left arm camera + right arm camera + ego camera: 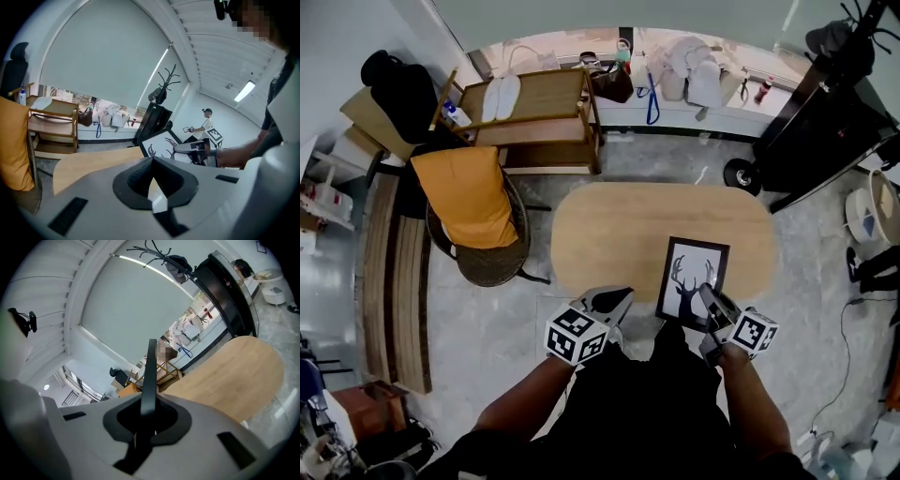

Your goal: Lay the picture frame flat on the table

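The picture frame (694, 274), black-edged with a deer silhouette on white, is over the right part of the oval wooden table (609, 234). My right gripper (709, 300) is shut on the frame's near edge. In the right gripper view that frame (150, 376) shows edge-on, a thin dark strip clamped between the jaws of the right gripper (149, 405). From the left gripper view the frame (158, 144) looks tilted rather than flat, with the right gripper (186, 149) on it. My left gripper (617, 298) hovers at the table's near edge, left of the frame, shut and holding nothing.
A wicker chair with an orange cushion (476, 211) stands left of the table. A wooden rack (539, 112) is behind it, and a slatted bench (398, 300) at far left. A black stand (825, 122) rises at the back right. A person (205, 123) stands far off.
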The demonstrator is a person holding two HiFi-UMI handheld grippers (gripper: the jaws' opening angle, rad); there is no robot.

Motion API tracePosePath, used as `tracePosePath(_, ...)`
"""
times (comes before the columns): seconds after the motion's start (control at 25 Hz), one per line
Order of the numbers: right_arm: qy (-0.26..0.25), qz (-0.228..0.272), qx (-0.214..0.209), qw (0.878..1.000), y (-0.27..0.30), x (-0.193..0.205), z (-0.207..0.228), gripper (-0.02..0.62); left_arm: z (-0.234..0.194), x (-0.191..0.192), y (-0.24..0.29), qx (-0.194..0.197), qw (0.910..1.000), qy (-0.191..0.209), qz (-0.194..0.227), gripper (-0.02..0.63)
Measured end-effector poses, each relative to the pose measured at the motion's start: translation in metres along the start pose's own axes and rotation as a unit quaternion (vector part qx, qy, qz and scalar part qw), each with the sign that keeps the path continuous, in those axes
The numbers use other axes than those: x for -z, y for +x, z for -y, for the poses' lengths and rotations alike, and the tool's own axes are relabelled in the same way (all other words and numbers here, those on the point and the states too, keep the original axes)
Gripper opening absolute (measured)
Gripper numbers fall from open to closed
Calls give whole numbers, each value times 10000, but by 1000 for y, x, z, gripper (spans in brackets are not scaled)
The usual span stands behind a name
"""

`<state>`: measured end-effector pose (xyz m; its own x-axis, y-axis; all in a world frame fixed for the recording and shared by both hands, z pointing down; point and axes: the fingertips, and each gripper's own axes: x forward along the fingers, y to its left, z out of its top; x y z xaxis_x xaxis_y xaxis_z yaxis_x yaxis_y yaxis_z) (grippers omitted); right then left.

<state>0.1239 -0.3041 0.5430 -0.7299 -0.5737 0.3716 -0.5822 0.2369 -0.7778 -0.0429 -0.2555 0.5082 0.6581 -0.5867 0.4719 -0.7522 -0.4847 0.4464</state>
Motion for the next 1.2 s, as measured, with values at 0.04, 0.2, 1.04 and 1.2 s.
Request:
tracePosePath(0.04, -20, -114, -25, 9999, 9, -2, 11, 15, -7, 4, 3, -148, 9998, -102, -14, 3)
tracePosePath(0.2, 49, -517, -90, 9986, 46, -10, 58, 15, -30, 10, 25, -622, 9968, -505, -36, 3)
tracePosePath(1.04, 764, -1693, 421, 9817, 249, 51, 308, 15, -52, 50, 140, -1817, 9722, -1431, -379, 3)
tracePosePath(1.2, 792, -1666, 126, 9828, 265, 67, 311, 15, -62, 58, 136, -2007, 9662, -1587, -314, 3)
